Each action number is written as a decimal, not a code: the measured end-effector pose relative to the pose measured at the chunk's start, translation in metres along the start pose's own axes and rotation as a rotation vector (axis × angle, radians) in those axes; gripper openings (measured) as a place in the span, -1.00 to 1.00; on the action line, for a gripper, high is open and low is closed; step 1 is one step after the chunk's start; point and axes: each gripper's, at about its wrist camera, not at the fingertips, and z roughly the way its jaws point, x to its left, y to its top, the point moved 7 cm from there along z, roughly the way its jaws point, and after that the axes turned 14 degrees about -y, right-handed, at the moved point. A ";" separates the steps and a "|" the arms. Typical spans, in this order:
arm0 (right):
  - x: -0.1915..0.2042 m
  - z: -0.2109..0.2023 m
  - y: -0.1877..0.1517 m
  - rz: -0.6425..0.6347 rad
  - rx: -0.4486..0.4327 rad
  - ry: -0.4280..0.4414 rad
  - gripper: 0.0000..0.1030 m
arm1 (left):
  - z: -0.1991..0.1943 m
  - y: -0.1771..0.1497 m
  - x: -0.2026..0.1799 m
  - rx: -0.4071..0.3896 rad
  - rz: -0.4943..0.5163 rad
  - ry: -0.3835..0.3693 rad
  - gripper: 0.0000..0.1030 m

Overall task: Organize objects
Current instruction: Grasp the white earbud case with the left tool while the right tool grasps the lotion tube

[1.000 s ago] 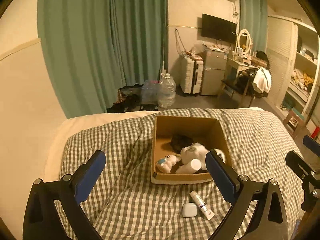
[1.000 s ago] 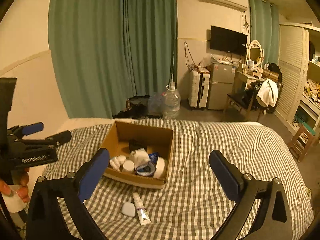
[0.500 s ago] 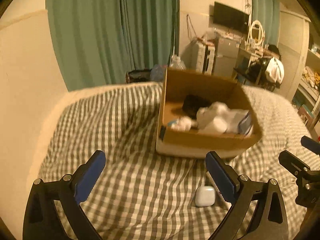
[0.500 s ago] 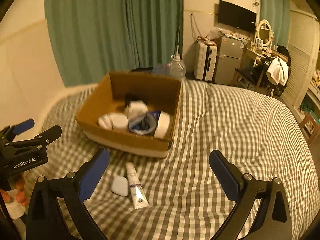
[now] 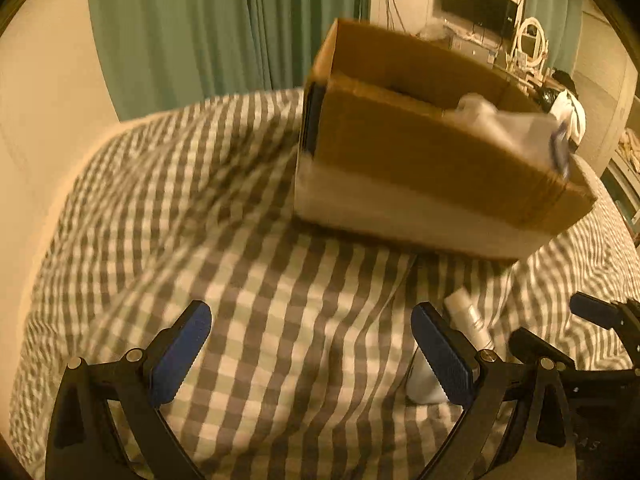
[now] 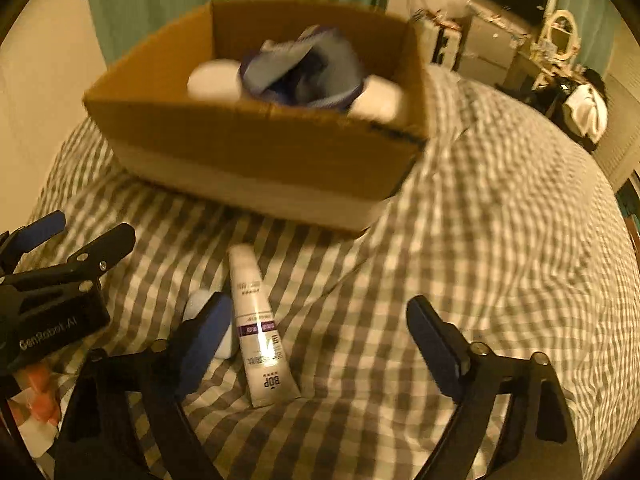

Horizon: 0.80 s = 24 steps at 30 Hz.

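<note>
**Both grippers hanging open over the bedspread in front of the box**

The cardboard box is sitting on the checked bedspread, with blurred white and blue items inside. Just in front of the box, a white tube is lying on the cloth, with a small white case touching its left side. The right gripper is hanging spread wide and empty over the tube. The left gripper is gaping, holding nothing, left of the case
</note>
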 end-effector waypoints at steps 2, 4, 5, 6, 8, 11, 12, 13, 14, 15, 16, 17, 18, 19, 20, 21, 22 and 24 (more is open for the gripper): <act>0.008 0.009 -0.004 -0.035 0.029 0.006 0.51 | 0.006 -0.003 0.002 0.022 -0.003 0.004 0.99; 0.015 0.020 -0.008 -0.065 0.069 0.012 0.40 | 0.010 -0.005 0.003 0.036 -0.002 0.013 0.99; 0.017 0.023 -0.010 -0.072 0.083 0.016 0.27 | 0.011 -0.006 0.003 0.040 -0.001 0.016 0.99; 0.020 0.028 -0.012 -0.082 0.105 0.029 0.21 | 0.012 -0.007 0.002 0.043 0.001 0.021 0.99; 0.023 0.033 -0.015 -0.089 0.126 0.059 0.16 | 0.014 -0.009 0.002 0.046 0.003 0.024 0.99; 0.027 0.041 -0.020 -0.102 0.166 0.089 -0.05 | 0.014 -0.010 0.000 0.049 0.005 0.025 0.99; 0.028 0.042 -0.021 -0.107 0.171 0.099 -0.13 | 0.015 -0.010 0.000 0.051 0.006 0.025 0.99; 0.030 0.043 -0.023 -0.114 0.180 0.117 -0.33 | 0.015 -0.010 0.000 0.053 0.007 0.024 0.99; 0.031 0.044 -0.024 -0.119 0.189 0.128 -0.50 | 0.015 -0.011 -0.001 0.054 0.007 0.024 0.99; 0.032 0.045 -0.026 -0.124 0.198 0.133 -0.50 | 0.015 -0.011 -0.001 0.055 0.008 0.023 0.99; 0.032 0.045 -0.027 -0.124 0.196 0.129 -0.50 | 0.015 -0.011 -0.002 0.056 0.009 0.021 0.99; 0.030 0.042 -0.027 -0.121 0.185 0.120 -0.51 | 0.015 -0.012 -0.003 0.058 0.010 0.018 0.99; 0.027 0.039 -0.026 -0.115 0.172 0.106 -0.51 | 0.015 -0.013 -0.004 0.060 0.013 0.014 0.99; 0.022 0.034 -0.025 -0.101 0.152 0.091 -0.51 | 0.015 -0.014 -0.005 0.066 0.017 0.014 0.99; 0.016 0.029 -0.023 -0.083 0.131 0.084 -0.51 | 0.016 -0.015 -0.007 0.079 0.025 0.018 0.99; 0.009 0.023 -0.022 -0.060 0.109 0.083 -0.51 | 0.017 -0.016 -0.011 0.095 0.040 0.020 0.99; 0.005 0.019 -0.021 -0.041 0.094 0.084 -0.51 | 0.018 -0.017 -0.016 0.107 0.054 0.015 0.99; -0.006 0.010 -0.021 -0.002 0.077 0.100 -0.51 | 0.020 -0.019 -0.031 0.135 0.106 -0.006 0.99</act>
